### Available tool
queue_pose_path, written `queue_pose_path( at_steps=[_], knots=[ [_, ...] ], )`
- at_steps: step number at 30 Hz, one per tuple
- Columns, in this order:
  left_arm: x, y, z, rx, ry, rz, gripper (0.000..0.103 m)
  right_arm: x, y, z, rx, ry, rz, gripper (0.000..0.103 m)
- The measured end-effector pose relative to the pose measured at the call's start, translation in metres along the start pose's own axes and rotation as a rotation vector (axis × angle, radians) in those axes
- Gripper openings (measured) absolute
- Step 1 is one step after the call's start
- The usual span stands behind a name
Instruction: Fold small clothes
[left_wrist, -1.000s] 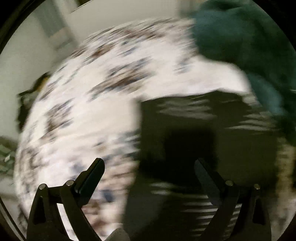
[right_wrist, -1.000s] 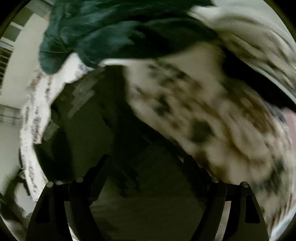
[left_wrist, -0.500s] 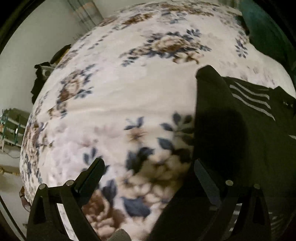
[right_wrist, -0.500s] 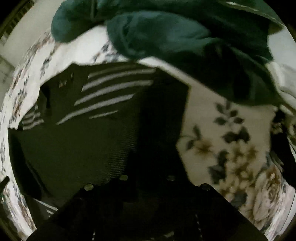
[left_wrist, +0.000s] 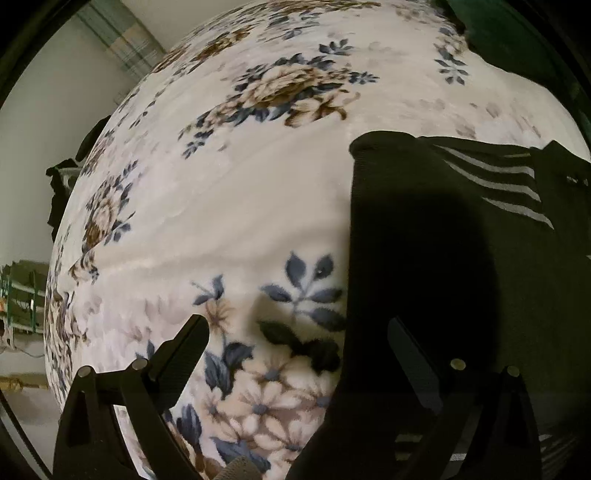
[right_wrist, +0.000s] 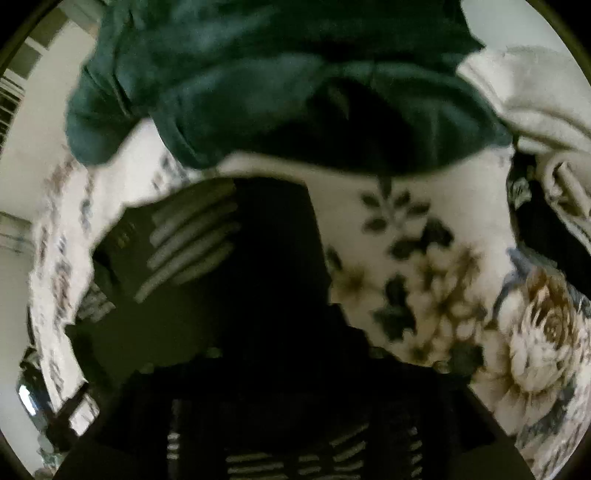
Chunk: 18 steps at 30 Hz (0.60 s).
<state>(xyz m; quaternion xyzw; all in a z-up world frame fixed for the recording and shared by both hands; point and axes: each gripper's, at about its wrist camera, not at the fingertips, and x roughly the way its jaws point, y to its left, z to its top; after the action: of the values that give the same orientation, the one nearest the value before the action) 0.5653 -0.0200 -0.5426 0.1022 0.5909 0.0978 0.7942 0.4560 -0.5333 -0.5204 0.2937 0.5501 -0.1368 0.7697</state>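
Observation:
A black garment with white stripes (left_wrist: 461, 229) lies on the floral bedspread (left_wrist: 240, 192). My left gripper (left_wrist: 295, 332) is open, low over the garment's left edge: its left finger is over the bedspread, its right finger over the black cloth. In the right wrist view the same garment (right_wrist: 236, 280) fills the lower middle. Dark striped cloth covers the bottom of that view and hides my right gripper's fingers, so its state does not show.
A dark green garment (right_wrist: 280, 85) is heaped at the far side of the bed, also at the top right of the left wrist view (left_wrist: 517, 40). A cream cloth (right_wrist: 535, 103) lies at the right. The bed's edge curves at the left, with a wall beyond.
The left gripper swung left to the garment's left edge and drew closer. The right view closed in on the garment, and cloth now covers its fingers.

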Motion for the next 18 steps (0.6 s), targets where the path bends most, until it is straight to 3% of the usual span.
queue_pose_path(
  at_steps=[3,5,6,7,9,12,15,16,18],
  knots=[
    [0.002,-0.002,0.0,0.007,0.001,0.006,0.099,0.021,0.021,0.003,-0.087,0.066,-0.004,0.042],
    [0.004,-0.002,0.0,0.009,0.006,0.007,0.099,0.042,0.037,-0.003,-0.167,0.115,-0.096,0.036],
    [0.005,-0.002,0.0,0.011,0.007,0.007,0.099,0.046,0.043,-0.006,-0.208,0.106,-0.124,0.001],
    [0.005,-0.002,0.0,0.013,0.007,0.006,0.099,0.05,0.053,-0.011,-0.272,0.079,-0.188,0.0],
    [0.005,-0.001,0.001,0.02,-0.001,0.009,0.099,0.042,0.061,-0.016,-0.311,-0.001,-0.225,0.0],
    [0.006,0.001,0.003,0.025,-0.011,0.011,0.099,0.012,0.056,-0.013,-0.268,-0.125,-0.255,0.0],
    [0.01,0.004,0.008,0.016,-0.005,0.009,0.099,0.0,0.037,0.001,-0.205,-0.155,-0.279,0.0],
    [0.011,0.005,0.009,0.01,-0.004,0.007,0.099,0.0,0.028,0.006,-0.173,-0.128,-0.256,0.0],
    [0.011,0.007,0.011,0.005,-0.008,0.004,0.099,0.0,0.021,0.012,-0.13,-0.055,-0.119,0.0]
  ],
)
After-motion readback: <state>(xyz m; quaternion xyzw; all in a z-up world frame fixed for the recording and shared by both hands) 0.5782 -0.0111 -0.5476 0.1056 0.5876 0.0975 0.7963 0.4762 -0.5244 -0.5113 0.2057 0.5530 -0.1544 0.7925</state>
